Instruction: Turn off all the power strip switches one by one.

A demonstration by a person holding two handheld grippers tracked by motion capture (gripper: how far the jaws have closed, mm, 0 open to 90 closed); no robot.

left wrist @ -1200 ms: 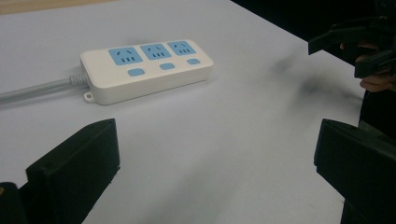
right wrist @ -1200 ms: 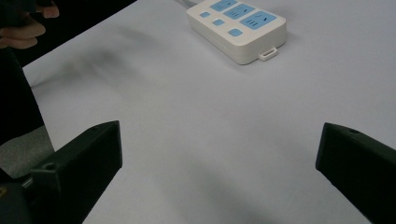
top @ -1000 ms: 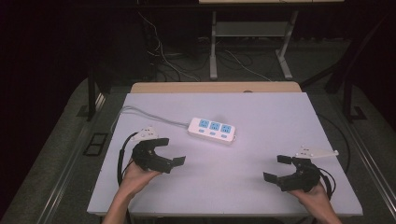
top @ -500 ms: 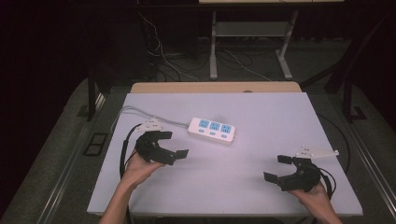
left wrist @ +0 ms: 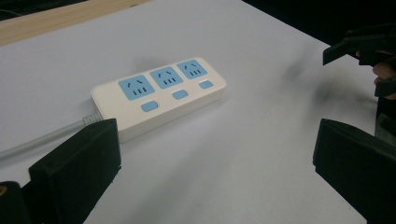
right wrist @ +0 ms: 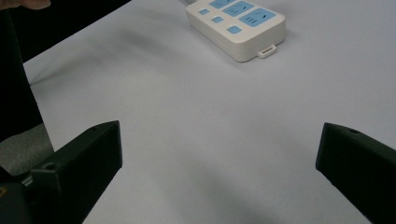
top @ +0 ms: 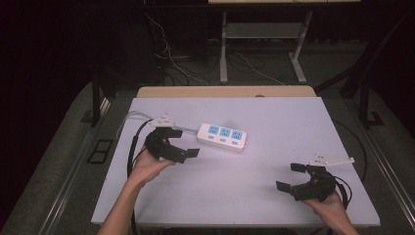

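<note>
Left tongs (top: 182,142) nearer power strip (top: 222,136)

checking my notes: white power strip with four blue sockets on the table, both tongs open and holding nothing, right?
Not quite: the power strip has three blue sockets, not four, as the left gripper view shows. The rest stands: it lies on the table, and the left tongs and right tongs are open and hold nothing.

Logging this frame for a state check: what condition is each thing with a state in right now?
Power strip: lying flat on the table, sockets up, all three sockets empty, held by nothing.
Power strip's cable: attached at one end, resting on the table.
Left gripper: open, beside the strip, not touching it.
Right gripper: open, holding nothing, apart from the strip.
</note>
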